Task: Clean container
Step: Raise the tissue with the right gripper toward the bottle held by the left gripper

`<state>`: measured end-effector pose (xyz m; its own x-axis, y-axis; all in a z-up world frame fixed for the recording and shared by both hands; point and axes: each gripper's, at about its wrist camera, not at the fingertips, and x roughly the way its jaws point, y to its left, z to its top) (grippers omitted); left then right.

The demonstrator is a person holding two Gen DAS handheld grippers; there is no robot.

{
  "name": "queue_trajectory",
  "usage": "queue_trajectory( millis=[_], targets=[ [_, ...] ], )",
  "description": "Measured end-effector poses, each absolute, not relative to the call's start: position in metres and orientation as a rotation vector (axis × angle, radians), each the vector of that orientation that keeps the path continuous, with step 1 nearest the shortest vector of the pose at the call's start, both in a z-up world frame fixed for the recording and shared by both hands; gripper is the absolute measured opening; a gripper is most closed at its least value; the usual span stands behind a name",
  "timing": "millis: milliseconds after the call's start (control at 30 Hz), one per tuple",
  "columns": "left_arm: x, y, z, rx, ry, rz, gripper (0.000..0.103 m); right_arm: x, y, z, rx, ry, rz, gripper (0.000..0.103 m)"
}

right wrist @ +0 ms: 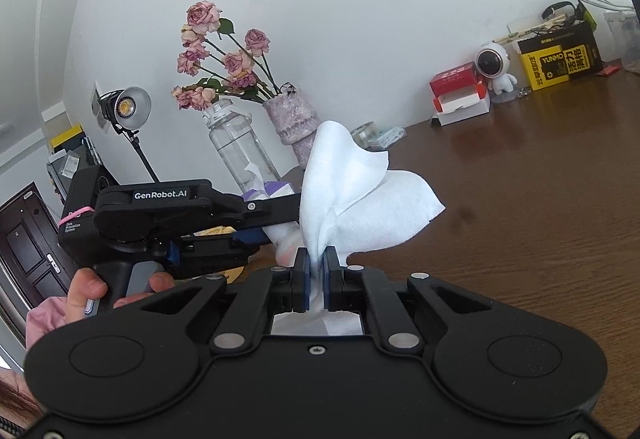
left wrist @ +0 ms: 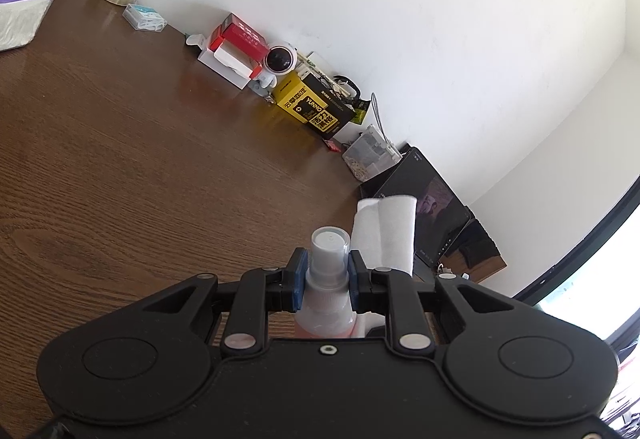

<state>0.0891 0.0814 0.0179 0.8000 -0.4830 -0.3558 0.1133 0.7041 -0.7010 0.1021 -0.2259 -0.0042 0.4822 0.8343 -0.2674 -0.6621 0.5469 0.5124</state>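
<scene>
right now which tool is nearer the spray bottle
Left. The left tool is shut on the spray bottle, its pads clamped on the neck. The right tool is beside it, pinching the white cloth.

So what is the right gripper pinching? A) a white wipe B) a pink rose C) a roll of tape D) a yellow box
A: in the right wrist view the right gripper has its blue pads shut on a white wipe that fans out above them.
</scene>
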Motion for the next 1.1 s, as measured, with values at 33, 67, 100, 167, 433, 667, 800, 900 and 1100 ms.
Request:
queue_trajectory(
  millis=[33, 67, 100, 167, 433, 667, 800, 900, 1100],
  targets=[
    [0.089, 0.082, 0.018, -0.720, 0.556, -0.350, 0.021, 0.102, -0.228, -0.007, 0.368, 0.533, 0.931, 0.006],
    [0.089, 0.082, 0.018, -0.721, 0.555, -0.349, 0.021, 0.102, -0.230, -0.009, 0.372, 0.541, 0.926, 0.006],
    [0.089, 0.082, 0.018, -0.720, 0.554, -0.348, 0.021, 0.102, -0.232, -0.012, 0.376, 0.548, 0.920, 0.006],
    [0.089, 0.082, 0.018, -0.719, 0.553, -0.345, 0.021, 0.102, -0.236, -0.017, 0.384, 0.561, 0.912, 0.006],
    [0.089, 0.081, 0.017, -0.715, 0.561, -0.343, 0.021, 0.100, -0.237, -0.018, 0.392, 0.569, 0.912, 0.006],
    [0.090, 0.081, 0.016, -0.714, 0.562, -0.345, 0.021, 0.098, -0.228, -0.008, 0.376, 0.549, 0.938, 0.006],
    [0.090, 0.081, 0.016, -0.720, 0.560, -0.349, 0.021, 0.097, -0.223, 0.001, 0.357, 0.519, 0.961, 0.006],
    [0.090, 0.081, 0.016, -0.721, 0.559, -0.351, 0.021, 0.094, -0.218, 0.009, 0.339, 0.490, 0.978, 0.006],
    [0.088, 0.083, 0.017, -0.723, 0.552, -0.356, 0.021, 0.093, -0.215, 0.016, 0.325, 0.463, 0.993, 0.006]
  ],
)
